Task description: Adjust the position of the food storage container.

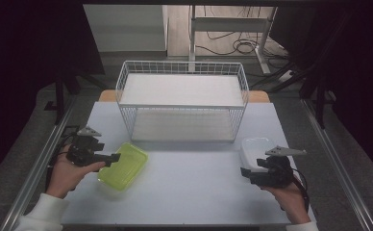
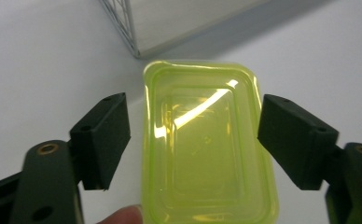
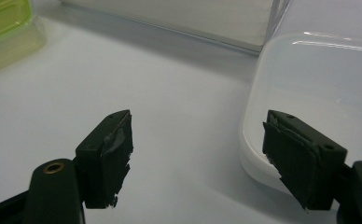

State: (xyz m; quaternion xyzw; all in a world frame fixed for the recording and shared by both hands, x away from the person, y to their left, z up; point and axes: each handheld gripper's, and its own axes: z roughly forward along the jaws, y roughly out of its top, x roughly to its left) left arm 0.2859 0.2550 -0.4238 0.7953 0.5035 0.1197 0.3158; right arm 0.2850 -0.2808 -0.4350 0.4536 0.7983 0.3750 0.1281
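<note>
A lime-green lidded container (image 1: 125,167) lies on the white table at the left, in front of the wire rack. My left gripper (image 1: 114,158) reaches over its left end. In the left gripper view the green container (image 2: 202,154) lies between the two black pads (image 2: 102,140); a gap shows at the left pad, and the right pad is at the lid's edge. The left gripper (image 2: 193,140) is open. A white translucent container (image 1: 254,147) sits at the right. My right gripper (image 1: 246,172) is open just in front of it, its right pad (image 3: 300,158) overlapping the white container (image 3: 319,79).
A white two-shelf wire rack (image 1: 182,103) stands across the back middle of the table (image 1: 194,192). The green container (image 3: 6,28) and the rack's lower shelf (image 3: 170,14) show far off in the right gripper view. A person's fingertip (image 2: 123,215) shows below the left pad.
</note>
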